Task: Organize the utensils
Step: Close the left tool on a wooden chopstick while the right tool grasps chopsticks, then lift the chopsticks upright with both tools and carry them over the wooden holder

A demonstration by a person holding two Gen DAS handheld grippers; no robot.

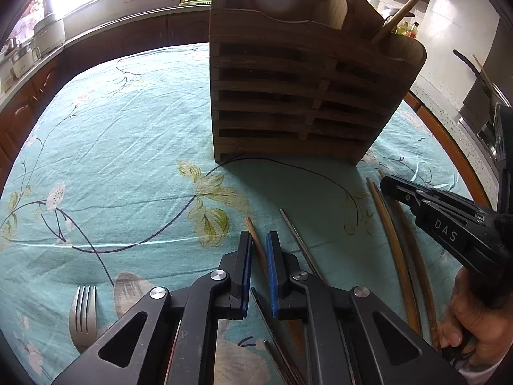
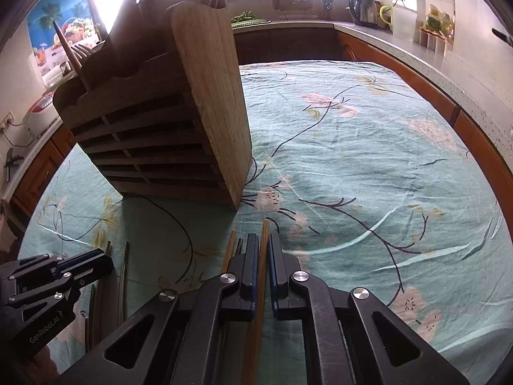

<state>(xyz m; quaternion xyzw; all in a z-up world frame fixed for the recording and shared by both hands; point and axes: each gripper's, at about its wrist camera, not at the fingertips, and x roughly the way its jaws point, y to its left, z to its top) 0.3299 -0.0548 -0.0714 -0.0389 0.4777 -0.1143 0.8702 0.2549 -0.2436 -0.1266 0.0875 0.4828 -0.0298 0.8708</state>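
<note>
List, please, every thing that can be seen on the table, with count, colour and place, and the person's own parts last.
wooden holder: one, brown, upright at the far middle of the table.
tablecloth: one, teal with flowers, covers the table.
fork: one, silver, near left.
wooden chopsticks: several, brown, near side, two between the claws' fingers.
metal chopsticks: at least one, grey, near middle.
left claw: black, blue pads.
right claw: black, blue pads.
hand: one, right edge.
</note>
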